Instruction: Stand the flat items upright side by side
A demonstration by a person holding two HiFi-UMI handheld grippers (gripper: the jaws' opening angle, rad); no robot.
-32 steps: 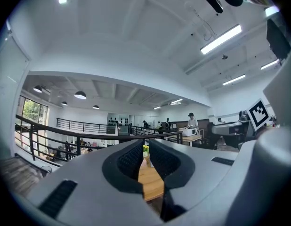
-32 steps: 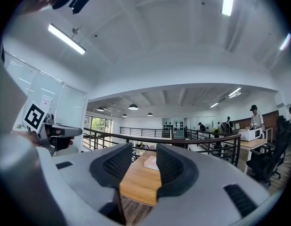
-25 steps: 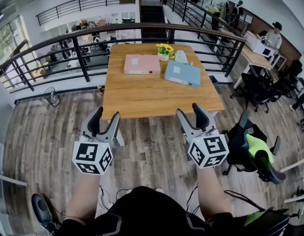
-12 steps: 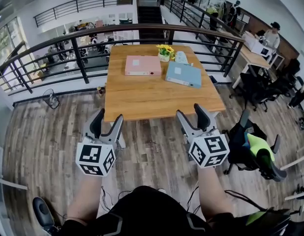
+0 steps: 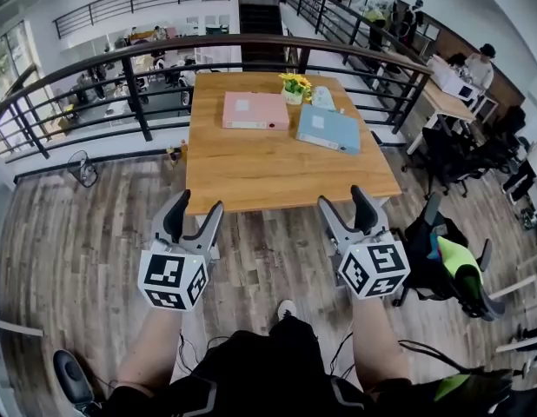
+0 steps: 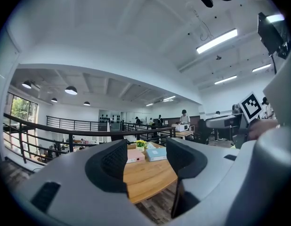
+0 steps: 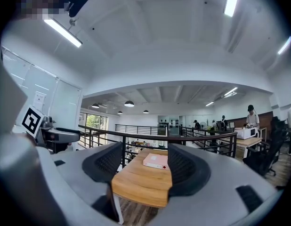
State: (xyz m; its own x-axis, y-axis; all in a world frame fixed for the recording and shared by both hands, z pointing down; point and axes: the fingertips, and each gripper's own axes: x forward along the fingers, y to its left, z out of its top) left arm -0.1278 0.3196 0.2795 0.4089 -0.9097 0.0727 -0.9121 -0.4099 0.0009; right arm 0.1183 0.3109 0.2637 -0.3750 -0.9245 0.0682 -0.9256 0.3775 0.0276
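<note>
I hold the left gripper and right gripper low in frame, both empty, jaws just opening wide. Pink binder and blue binder lie flat, upper centre, on the wooden table.

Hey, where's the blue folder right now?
In the head view, the blue folder lies flat on the far right part of the wooden table, beside the pink folder and just in front of the yellow flowers.

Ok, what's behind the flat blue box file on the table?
Behind the flat blue box file stand a small pot of yellow flowers and a pale rounded object. From the left gripper view, the file hides its base.
</note>
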